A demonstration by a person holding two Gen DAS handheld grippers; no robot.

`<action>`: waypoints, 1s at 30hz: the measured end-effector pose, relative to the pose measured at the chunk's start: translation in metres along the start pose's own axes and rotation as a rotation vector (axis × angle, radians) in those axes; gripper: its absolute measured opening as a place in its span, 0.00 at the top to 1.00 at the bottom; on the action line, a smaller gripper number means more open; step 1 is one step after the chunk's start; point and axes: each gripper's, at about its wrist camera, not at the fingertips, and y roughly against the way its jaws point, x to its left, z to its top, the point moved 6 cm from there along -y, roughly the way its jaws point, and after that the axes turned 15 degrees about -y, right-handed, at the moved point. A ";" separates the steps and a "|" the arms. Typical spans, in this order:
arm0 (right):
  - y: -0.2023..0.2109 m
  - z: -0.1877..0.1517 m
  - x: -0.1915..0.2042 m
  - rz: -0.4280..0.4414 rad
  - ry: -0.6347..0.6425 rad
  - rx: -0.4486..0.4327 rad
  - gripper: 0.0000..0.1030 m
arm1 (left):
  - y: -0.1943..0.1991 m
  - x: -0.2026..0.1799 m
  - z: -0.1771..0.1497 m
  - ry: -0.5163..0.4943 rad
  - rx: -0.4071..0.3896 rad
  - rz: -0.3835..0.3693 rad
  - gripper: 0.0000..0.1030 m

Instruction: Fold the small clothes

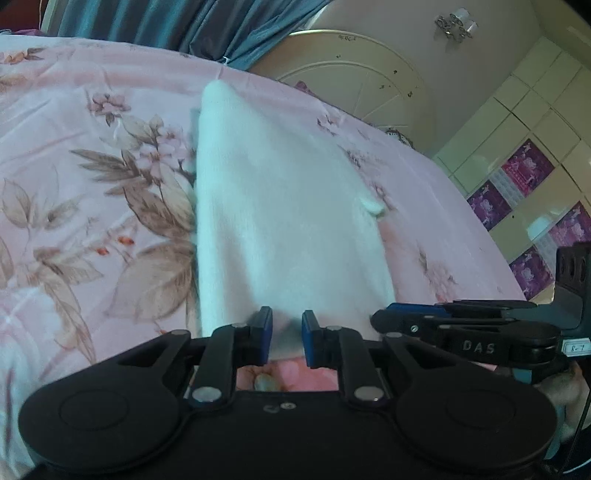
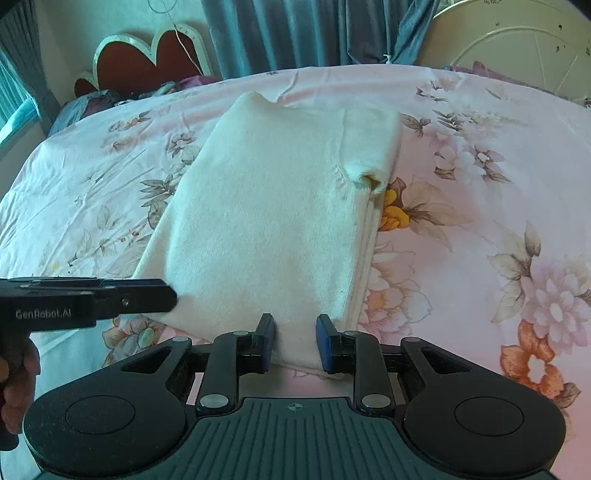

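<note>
Bed, pink floral sheet (image 2: 461, 229), teal curtains (image 2: 295, 33) behind its far edge. Cream garment (image 2: 266, 221), folded into a long rectangle, flat on the sheet, running from the near edge toward the middle; one sleeve opening on its right side. Right gripper (image 2: 294, 341): jaws apart, straddling the garment's near hem. Left gripper (image 1: 287, 338): jaws apart, hem lying between them. Both side by side at that hem.
</note>
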 end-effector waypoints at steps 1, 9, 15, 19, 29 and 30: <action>0.008 0.008 0.000 0.011 -0.006 -0.037 0.75 | 0.004 0.005 0.009 0.001 -0.029 0.013 0.80; -0.013 0.113 -0.011 -0.005 -0.101 -0.231 0.75 | -0.019 0.050 0.123 -0.088 -0.184 0.138 0.73; -0.051 0.156 -0.007 0.017 -0.086 -0.229 0.75 | -0.070 0.061 0.162 -0.173 -0.141 0.147 0.73; -0.086 0.158 -0.015 -0.033 -0.038 -0.185 0.75 | -0.097 0.067 0.149 -0.210 -0.069 0.159 0.72; -0.086 0.152 -0.031 -0.079 -0.041 -0.230 0.75 | -0.095 0.066 0.150 -0.245 -0.126 0.181 0.72; -0.087 0.154 -0.029 -0.081 -0.038 -0.240 0.75 | -0.097 0.068 0.151 -0.237 -0.120 0.182 0.72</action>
